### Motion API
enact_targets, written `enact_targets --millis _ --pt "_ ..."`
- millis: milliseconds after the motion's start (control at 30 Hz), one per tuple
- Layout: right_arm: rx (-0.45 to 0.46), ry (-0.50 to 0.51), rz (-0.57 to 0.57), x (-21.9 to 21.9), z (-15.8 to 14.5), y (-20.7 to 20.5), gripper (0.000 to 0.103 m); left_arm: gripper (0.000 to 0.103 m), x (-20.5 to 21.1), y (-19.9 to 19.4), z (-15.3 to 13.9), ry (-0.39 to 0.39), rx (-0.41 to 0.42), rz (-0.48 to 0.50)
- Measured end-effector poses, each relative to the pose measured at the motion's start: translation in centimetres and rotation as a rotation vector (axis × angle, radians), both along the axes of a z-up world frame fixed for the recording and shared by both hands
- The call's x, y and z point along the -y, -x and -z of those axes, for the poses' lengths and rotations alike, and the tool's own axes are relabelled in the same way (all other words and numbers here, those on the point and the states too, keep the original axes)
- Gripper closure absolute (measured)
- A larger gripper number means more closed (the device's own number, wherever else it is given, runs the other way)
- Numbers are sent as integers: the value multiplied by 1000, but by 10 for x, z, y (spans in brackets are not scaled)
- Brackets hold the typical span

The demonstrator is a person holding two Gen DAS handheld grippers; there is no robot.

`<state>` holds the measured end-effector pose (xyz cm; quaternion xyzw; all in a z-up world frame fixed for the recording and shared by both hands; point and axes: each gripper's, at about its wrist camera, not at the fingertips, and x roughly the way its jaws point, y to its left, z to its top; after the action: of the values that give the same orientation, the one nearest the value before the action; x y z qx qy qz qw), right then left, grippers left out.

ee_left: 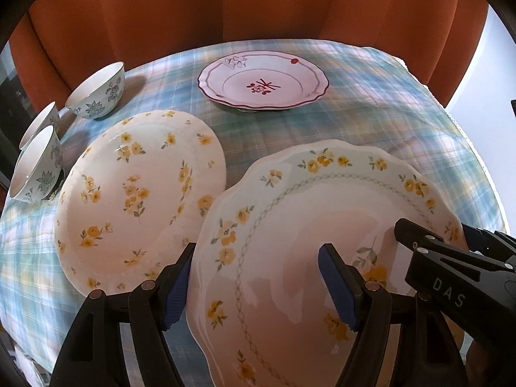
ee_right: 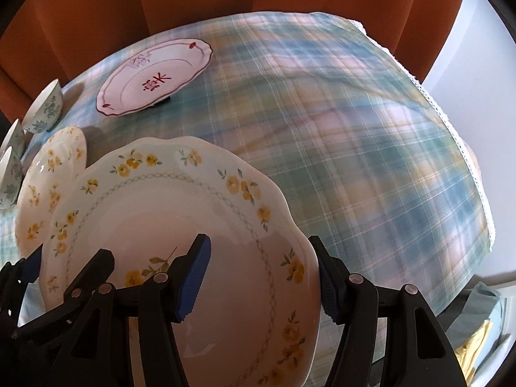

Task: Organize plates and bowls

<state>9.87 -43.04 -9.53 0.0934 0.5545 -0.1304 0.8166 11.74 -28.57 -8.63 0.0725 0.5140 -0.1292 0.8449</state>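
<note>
Our left tongs [ee_left: 258,285] and right tongs [ee_right: 262,279] each clamp a side rim of the scalloped white plate with yellow flowers [ee_left: 322,225], held over the plaid-clothed counter [ee_left: 290,129]. Beside it lies a round yellow-flowered plate [ee_left: 135,200]; beyond it, a red-trimmed plate [ee_left: 262,79] and blue-patterned bowls [ee_left: 96,92].

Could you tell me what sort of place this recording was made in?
Probably a home dining spot: a plaid tablecloth with lace edging, floral plates and small bowls laid out, and orange curtains behind the table.
</note>
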Motion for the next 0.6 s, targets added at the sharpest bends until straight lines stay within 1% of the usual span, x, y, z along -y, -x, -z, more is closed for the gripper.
enact_targets --millis 133,267,367,433,500,600 --pt "-11 2 -3 4 4 0 38 28 1 1 5 -2 -31 -12" --pt "-26 -5 -28 4 10 -4 38 28 -2 -4 17 -12 -82 -46" --pt "-35 3 -53 1 15 -9 38 28 -2 -6 24 -11 -103 -55" --pt "-28 -15 -46 5 16 -12 38 24 0 -7 26 -11 -104 -53" --pt "-25 -6 -54 4 16 -14 37 22 0 -9 28 -5 -105 -55" --pt "-31 -8 -74 2 18 -16 32 18 1 -11 30 3 -111 -52"
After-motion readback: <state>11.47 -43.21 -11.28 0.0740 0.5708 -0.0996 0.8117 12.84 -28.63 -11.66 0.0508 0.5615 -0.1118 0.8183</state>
